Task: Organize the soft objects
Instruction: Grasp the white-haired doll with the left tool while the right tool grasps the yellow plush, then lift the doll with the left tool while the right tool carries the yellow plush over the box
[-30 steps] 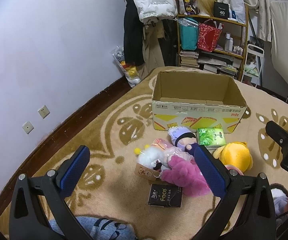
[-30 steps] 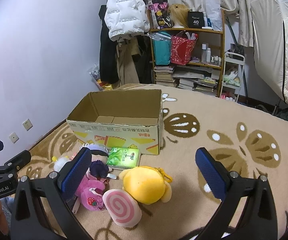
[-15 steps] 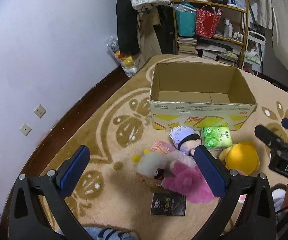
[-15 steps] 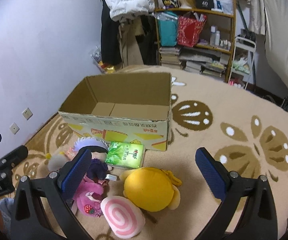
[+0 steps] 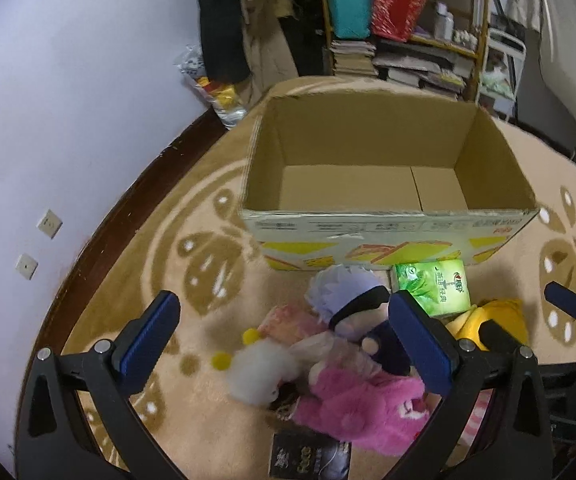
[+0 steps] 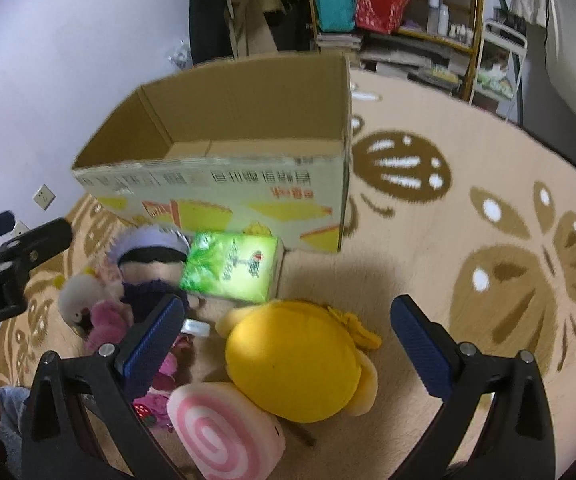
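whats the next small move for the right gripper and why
Probably lower the open right gripper onto the yellow plush, which lies between its fingers. The cardboard box beyond it is empty, and every toy is on the rug.

You are seeing the plush toys (image 5: 352,384) lying on the carpet (image 5: 191,320) before the cardboard box (image 5: 384,232), the tissue pack (image 5: 434,286) touching its front wall.

Chinese print on cardboard box (image 6: 223,184) and green tissue pack (image 5: 434,286).
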`<state>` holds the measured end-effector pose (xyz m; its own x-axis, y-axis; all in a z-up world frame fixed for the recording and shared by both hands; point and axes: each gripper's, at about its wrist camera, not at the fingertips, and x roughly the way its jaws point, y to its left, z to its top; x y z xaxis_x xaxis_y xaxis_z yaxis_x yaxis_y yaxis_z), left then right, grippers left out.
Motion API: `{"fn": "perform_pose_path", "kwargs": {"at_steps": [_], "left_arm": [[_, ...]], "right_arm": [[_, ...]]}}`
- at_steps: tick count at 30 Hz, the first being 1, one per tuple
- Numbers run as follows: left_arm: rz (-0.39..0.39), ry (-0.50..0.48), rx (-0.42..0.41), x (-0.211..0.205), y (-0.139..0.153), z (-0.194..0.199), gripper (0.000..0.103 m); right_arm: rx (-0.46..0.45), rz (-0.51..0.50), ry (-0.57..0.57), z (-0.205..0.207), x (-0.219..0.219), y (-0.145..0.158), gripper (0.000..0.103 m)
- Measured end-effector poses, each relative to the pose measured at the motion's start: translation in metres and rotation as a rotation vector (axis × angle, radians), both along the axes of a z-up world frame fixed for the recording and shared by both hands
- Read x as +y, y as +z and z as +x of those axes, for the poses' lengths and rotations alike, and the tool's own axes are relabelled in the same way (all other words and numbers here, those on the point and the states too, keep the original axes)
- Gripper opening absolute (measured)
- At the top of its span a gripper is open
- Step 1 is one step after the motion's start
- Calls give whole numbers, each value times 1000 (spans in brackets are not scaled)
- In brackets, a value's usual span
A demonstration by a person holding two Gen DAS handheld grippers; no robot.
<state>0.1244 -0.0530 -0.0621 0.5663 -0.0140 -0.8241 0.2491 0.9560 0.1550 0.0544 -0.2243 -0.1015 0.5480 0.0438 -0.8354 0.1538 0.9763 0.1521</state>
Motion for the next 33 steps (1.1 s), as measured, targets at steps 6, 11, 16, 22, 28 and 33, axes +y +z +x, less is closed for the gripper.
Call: {"fn": "perform_pose_path", "kwargs": {"at_steps": [6,11,16,22,28,33], "left_arm": [[15,-29,41,-16,-22,11,103],[-2,-28,89,-19,-40,24,103],[14,-48,118,-26,-54,28,103],[36,-71,134,-35,-67,32,103],[64,-68,157,-38,-81,36,100],[64,-74,165,-38,-83,38,97]], "right_arm": [[65,32,-18,4,-7,-21,103],[134,80,-42,7,-12,-43,101],[157,127,-49,8,-16,-56,101],[173,164,-51,8,-16,-63,96],[181,190,-59,4,-13,-62,95],[195,185,-48,3,-10,-62,95]]}}
